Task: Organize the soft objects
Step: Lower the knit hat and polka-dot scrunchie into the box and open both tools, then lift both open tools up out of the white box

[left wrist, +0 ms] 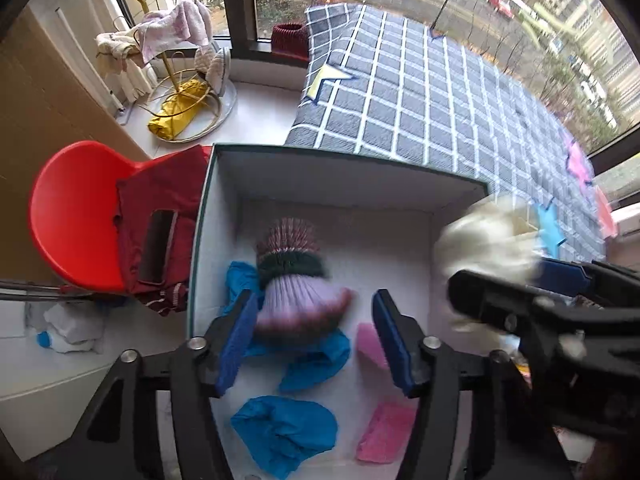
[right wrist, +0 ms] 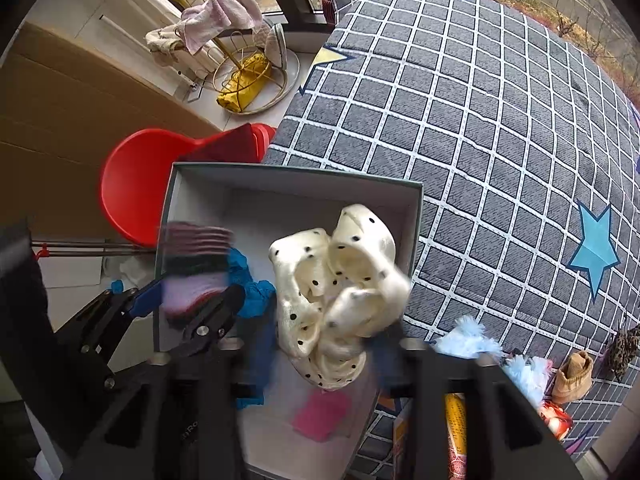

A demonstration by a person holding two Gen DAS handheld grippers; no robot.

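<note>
Both grippers pointed steeply down over the white box (left wrist: pixel 452 188). On the left we saw the left gripper (left wrist: pixel 316 344) spread, its pads clear of the blurred striped knit hat (left wrist: pixel 298 280). Rightward, near the box's right wall, the right gripper (right wrist: pixel 316 360) stood open around the cream dotted scrunchie (right wrist: pixel 340 292).

Box (left wrist: pixel 400 172) open above; bare floor between blue cloths (left wrist: pixel 286 434) and far wall.
</note>
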